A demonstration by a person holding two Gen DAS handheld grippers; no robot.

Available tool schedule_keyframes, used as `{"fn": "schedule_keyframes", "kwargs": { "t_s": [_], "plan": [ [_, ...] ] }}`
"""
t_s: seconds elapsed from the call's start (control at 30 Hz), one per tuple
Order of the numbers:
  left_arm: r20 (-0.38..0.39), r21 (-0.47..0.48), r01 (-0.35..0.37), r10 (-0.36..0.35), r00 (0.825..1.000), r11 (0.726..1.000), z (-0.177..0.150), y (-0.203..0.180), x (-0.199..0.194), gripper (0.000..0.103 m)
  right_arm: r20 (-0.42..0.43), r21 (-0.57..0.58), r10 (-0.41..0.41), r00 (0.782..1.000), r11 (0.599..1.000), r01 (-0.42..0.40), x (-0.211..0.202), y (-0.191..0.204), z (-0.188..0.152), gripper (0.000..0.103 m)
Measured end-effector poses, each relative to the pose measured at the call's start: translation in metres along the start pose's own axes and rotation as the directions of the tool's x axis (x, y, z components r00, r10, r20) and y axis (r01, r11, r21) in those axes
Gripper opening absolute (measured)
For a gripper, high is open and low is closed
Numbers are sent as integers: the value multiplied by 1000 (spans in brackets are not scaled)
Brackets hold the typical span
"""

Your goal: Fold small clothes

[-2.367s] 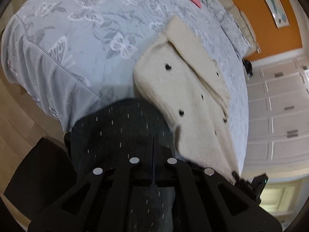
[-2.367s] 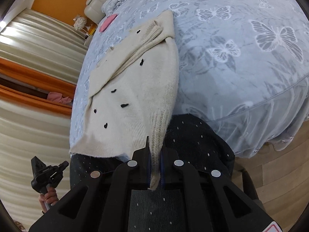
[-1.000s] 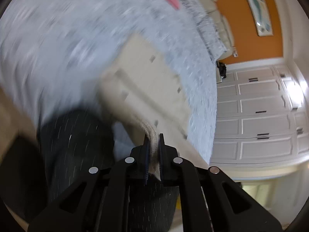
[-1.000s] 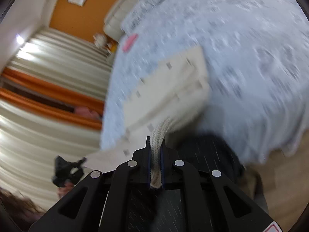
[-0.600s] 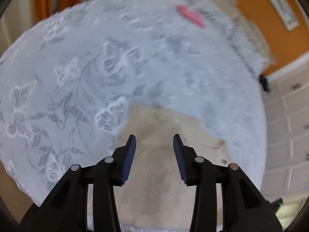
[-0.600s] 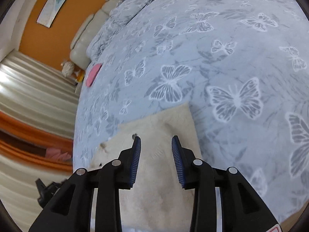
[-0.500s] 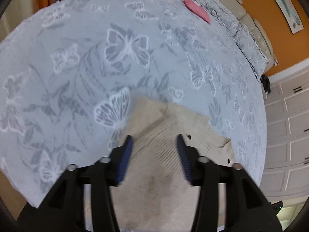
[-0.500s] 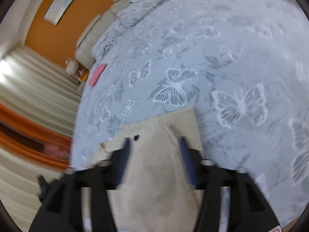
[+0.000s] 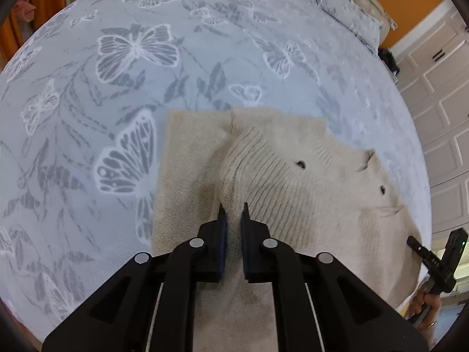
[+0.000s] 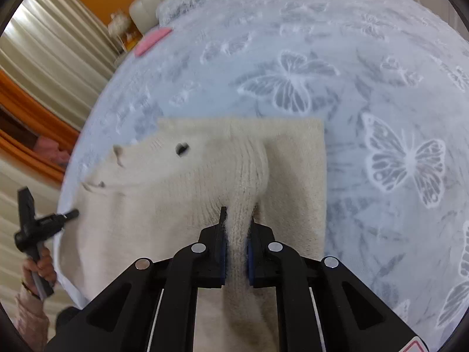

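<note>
Cream cardigan on butterfly bedspread, both my tools pinching knit.

Item: cream cardigan (image 9: 293, 193), folded, lying on the grey butterfly bedspread (image 9: 132, 67) near its front edge. My left tool (image 9: 233, 209) has just closed its jaws, a ridge of ribbed knit pinched between them at the garment's left part. My right tool (image 10: 237, 215) has likewise just closed, clenched on a raised fold of the same cardigan. Pink item (image 10: 152, 41) far off by the pillows.
</note>
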State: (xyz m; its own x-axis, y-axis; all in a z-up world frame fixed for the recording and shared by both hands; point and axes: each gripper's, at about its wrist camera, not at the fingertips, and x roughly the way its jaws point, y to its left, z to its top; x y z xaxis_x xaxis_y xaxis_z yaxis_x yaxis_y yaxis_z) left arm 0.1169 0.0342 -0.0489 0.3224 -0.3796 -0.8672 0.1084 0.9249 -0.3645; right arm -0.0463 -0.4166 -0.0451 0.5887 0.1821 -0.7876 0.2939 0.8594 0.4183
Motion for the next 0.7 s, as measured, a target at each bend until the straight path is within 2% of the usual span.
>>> {"fn": "schedule_keyframes", "kwargs": {
  "t_s": [0.1, 0.17, 0.23, 0.3, 0.33, 0.4, 0.43, 0.5, 0.53, 0.57, 0.63, 0.7],
  "plan": [
    [99, 8, 57, -58, 993, 998, 9, -7, -44, 7, 103, -35, 46, 994, 998, -42, -39, 19, 9, 9],
    [160, 24, 88, -91, 983, 996, 21, -15, -72, 7, 190, -60, 80, 979, 996, -70, -69, 32, 22, 8],
    [227, 40, 82, -89, 970, 996, 32, -21, -91, 7, 250, -76, 87, 964, 995, -70, -85, 38, 39, 8],
    [255, 46, 47, -58, 965, 998, 46, -25, -93, 7, 251, -65, 60, 966, 997, -45, -76, 36, 51, 9],
    [241, 35, 33, -40, 970, 999, 52, -23, -82, 7, 232, -48, 40, 972, 998, -30, -63, 30, 55, 9],
    [186, 2, 10, -11, 982, 1000, 57, -15, -52, 7, 112, 25, -20, 994, 1000, 17, -7, 2, 54, 9],
    [127, -17, -15, 17, 992, 1000, 56, -8, -23, 7, 42, 42, -60, 997, 997, 58, 21, -10, 50, 9],
    [64, -26, -79, 81, 995, 997, 51, 2, 11, 7, -49, 52, -111, 993, 992, 113, 55, -22, 41, 10],
    [44, -20, -119, 120, 992, 993, 48, 4, 24, 7, -42, 55, -111, 993, 992, 113, 58, -22, 39, 11],
    [43, -25, -137, 138, 989, 990, 44, 6, 29, 9, -11, 59, -111, 994, 992, 112, 49, -18, 41, 17],
    [64, -38, -115, 117, 991, 993, 42, 5, 19, 12, 38, 59, -135, 990, 989, 133, 27, -9, 44, 18],
    [99, -28, -138, 140, 985, 990, 38, -4, -3, 20, 125, 21, -113, 986, 994, 111, -12, 8, 42, 18]
  ]
}}
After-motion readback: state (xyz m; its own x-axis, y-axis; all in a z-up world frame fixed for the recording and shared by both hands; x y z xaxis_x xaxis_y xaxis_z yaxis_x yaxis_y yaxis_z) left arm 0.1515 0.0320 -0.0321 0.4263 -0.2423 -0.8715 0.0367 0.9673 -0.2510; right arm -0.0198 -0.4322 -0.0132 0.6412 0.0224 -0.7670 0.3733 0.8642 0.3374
